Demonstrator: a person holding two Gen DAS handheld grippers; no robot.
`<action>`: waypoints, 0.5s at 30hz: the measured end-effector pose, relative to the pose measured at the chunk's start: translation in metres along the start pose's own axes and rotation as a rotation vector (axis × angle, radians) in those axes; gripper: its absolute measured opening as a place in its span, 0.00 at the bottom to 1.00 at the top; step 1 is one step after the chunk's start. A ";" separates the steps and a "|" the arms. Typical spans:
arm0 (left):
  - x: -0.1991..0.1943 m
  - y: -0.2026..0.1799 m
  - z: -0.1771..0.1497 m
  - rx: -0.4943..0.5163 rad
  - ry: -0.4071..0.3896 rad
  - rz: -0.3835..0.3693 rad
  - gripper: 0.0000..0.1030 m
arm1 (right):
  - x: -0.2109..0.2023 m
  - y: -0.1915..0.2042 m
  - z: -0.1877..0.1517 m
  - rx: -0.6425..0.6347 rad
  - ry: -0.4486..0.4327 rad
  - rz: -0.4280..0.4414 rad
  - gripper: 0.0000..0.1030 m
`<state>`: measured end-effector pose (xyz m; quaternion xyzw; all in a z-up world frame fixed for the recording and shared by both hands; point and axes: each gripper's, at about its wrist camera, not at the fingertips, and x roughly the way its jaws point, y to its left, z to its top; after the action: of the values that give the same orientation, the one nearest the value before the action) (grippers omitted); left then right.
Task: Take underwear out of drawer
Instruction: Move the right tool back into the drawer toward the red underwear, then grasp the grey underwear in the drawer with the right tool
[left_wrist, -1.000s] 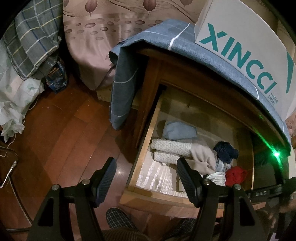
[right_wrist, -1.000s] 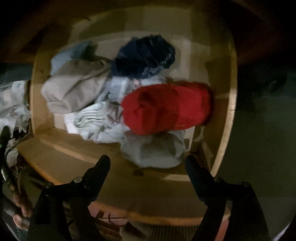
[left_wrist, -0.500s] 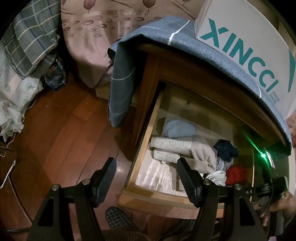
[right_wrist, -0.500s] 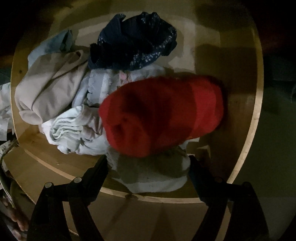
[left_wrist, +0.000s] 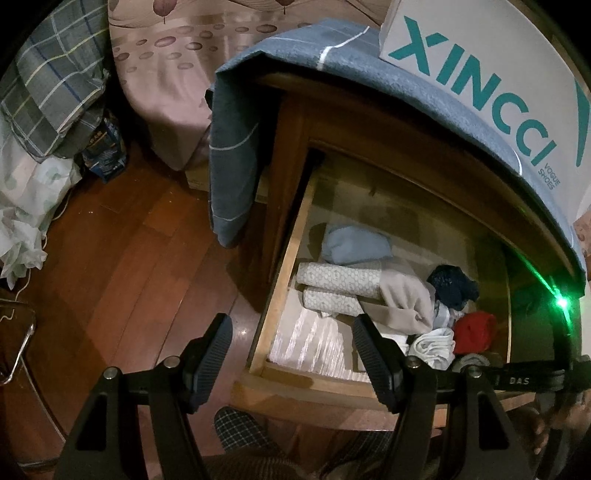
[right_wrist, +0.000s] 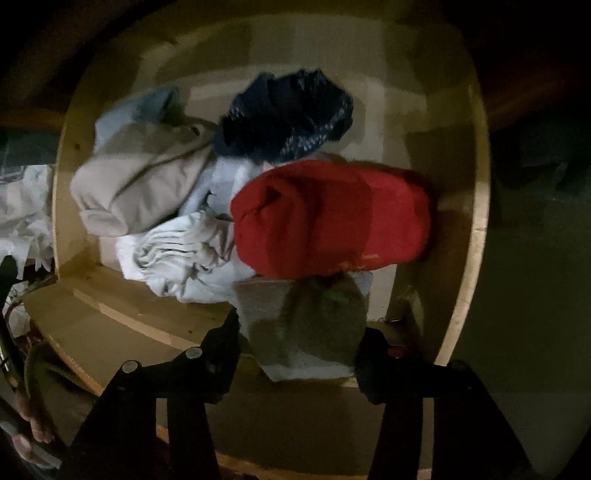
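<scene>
Red underwear (right_wrist: 328, 221) lay rolled in the wooden drawer (right_wrist: 476, 236), against its right wall, a grey piece (right_wrist: 306, 325) just in front. The right gripper (right_wrist: 299, 347) stood wide around that grey piece. The left gripper (left_wrist: 291, 354) hung wide outside the drawer's left front corner.

Your left wrist view looks down from high above, well back from the open wooden drawer (left_wrist: 291, 254), which lies ahead and right of your fingers. Your right wrist view sits close over it, facing down. Both share the rolled red garment (left_wrist: 474, 329) (right_wrist: 328, 221).
</scene>
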<state>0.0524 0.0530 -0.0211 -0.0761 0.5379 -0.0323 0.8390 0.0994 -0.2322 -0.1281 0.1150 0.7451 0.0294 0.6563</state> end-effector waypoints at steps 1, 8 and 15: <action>0.000 0.000 0.000 -0.001 0.003 -0.002 0.68 | -0.003 0.000 -0.001 0.004 -0.011 0.010 0.46; 0.002 -0.001 0.000 0.011 0.014 -0.007 0.68 | -0.032 -0.002 -0.023 -0.014 -0.174 0.080 0.45; 0.004 -0.024 0.004 0.115 0.010 -0.051 0.68 | -0.048 -0.016 -0.018 -0.004 -0.269 0.134 0.45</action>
<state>0.0586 0.0291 -0.0192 -0.0414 0.5371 -0.0848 0.8382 0.0848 -0.2558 -0.0823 0.1660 0.6412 0.0589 0.7468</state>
